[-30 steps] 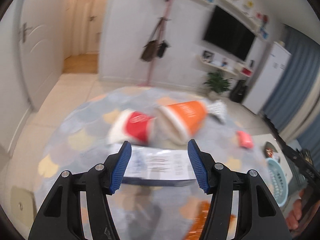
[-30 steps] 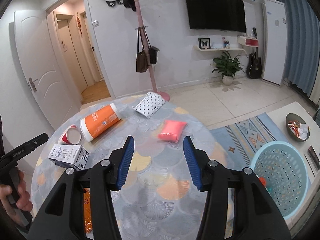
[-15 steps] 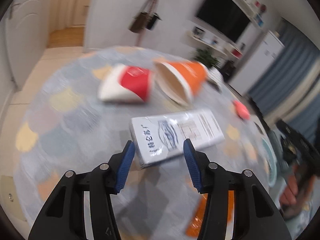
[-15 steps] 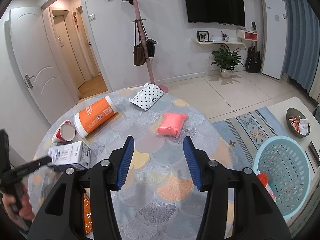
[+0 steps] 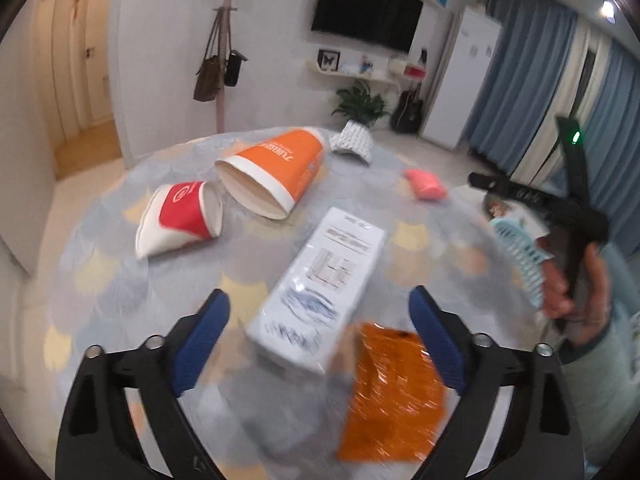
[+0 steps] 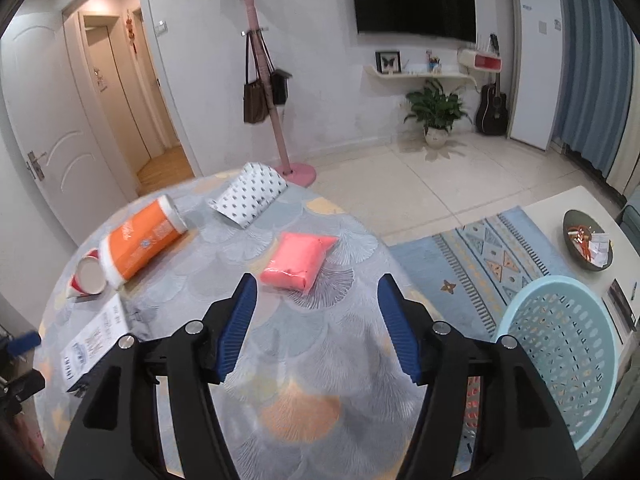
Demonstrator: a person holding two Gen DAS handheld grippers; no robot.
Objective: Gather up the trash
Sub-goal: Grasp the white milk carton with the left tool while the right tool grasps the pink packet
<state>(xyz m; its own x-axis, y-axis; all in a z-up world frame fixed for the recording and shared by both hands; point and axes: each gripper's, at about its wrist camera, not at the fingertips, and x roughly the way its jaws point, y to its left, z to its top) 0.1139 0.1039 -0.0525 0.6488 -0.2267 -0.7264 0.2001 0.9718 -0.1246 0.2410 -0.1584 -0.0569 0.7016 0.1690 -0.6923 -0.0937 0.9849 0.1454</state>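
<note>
Trash lies on a round rug (image 5: 96, 276) (image 6: 320, 380). My left gripper (image 5: 318, 320) is opening wide around the near end of a white carton (image 5: 320, 292) (image 6: 94, 340); its pads do not touch it. An orange foil wrapper (image 5: 390, 392) lies at the carton's right. Farther off lie a red paper cup (image 5: 180, 220) (image 6: 88, 276) and an orange tube (image 5: 276, 172) (image 6: 140, 244). My right gripper (image 6: 316, 320) is opening with nothing between its fingers, just short of a pink packet (image 6: 298, 260) (image 5: 426, 186). A dotted white pouch (image 6: 248, 194) (image 5: 354, 142) lies at the rug's far edge.
A light blue basket (image 6: 560, 356) (image 5: 520, 256) stands on the floor at the right, beside a patterned mat (image 6: 480, 256) and a low white table (image 6: 580, 220) with a dark dish. A pink coat stand (image 6: 272, 80) rises behind the rug. A person's hand (image 5: 576, 280) holds the right tool.
The left gripper rolled, sank toward the carton and opened wide, and the carton now points away. The right gripper came down closer to the pink packet and opened wider.
</note>
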